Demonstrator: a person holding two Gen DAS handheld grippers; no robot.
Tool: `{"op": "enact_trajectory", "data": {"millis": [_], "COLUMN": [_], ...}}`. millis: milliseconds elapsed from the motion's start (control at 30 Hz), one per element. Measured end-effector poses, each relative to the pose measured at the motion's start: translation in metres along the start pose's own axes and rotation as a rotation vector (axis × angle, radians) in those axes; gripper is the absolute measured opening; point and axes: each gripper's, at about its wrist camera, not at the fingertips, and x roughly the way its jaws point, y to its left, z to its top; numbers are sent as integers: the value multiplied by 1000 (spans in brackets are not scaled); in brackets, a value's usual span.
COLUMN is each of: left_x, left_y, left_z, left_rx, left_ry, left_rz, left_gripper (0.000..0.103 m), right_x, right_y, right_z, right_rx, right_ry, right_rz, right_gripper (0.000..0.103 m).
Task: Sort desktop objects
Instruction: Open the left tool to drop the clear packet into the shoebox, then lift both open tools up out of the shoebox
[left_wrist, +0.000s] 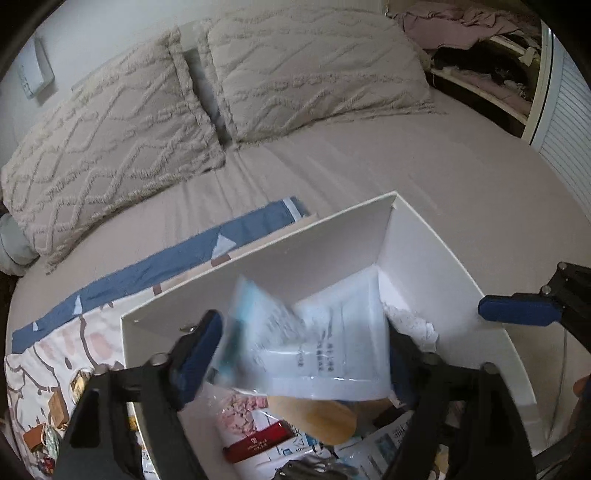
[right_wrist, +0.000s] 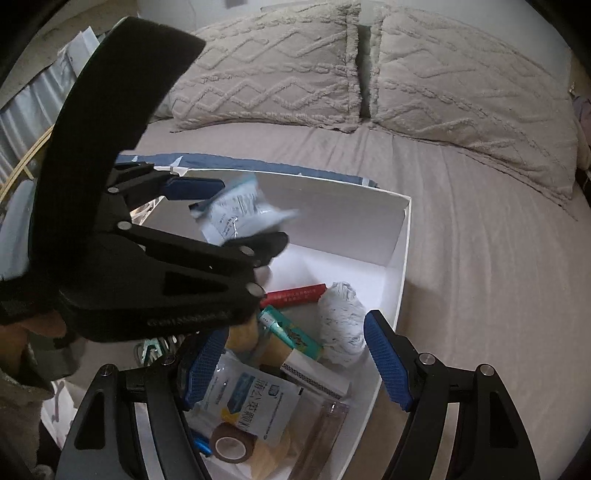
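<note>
The right gripper (right_wrist: 295, 363) fills the bottom of its own view, its blue pads spread apart with nothing between them, hovering over the near end of the white box (right_wrist: 400, 266). Under it, at six o'clock, lie a printed sachet (right_wrist: 255, 410) and a roll of brown tape (right_wrist: 231, 446); a red carton (right_wrist: 295, 294) and a white cloth bundle (right_wrist: 340, 325) sit toward twelve.

Beyond, at ten o'clock, the left gripper (right_wrist: 236, 212) has its jaws wide. A clear plastic packet (right_wrist: 240, 214), blurred, sits between them above the box; the pads seem clear of it, so it looks like a drop into the box. Its long axis seems to run left to right, tilted. Next calls for pulling the left gripper away and choosing another item.
</note>
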Motion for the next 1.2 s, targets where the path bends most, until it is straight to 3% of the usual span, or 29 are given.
{"op": "enact_trajectory", "data": {"millis": [267,667,867,1033,1200], "left_x": [-11,-12,-25,-34,-40], "left_y": [18,43,60,77,86], "left_z": [-2,-20,-24,-31,-41], "left_rx": [-50,-153,-182,-238,-230], "left_ry": [-10,13,-32,-37,-48], "left_rz": [21,-13,25,20,28], "left_gripper": [92,92,92,92,92], "right_x": [-3,-6,-6,-6,-7], "right_y": [4,13,26,27,21], "right_z": [4,5,7,10,11], "right_rx": [-6,-13,-58,-42,-8], "right_ry": [-16,-41,-25,-35,-45], "right_rz": [24,46,-9,-24,-34], "right_gripper": [76,76,76,76,76]}}
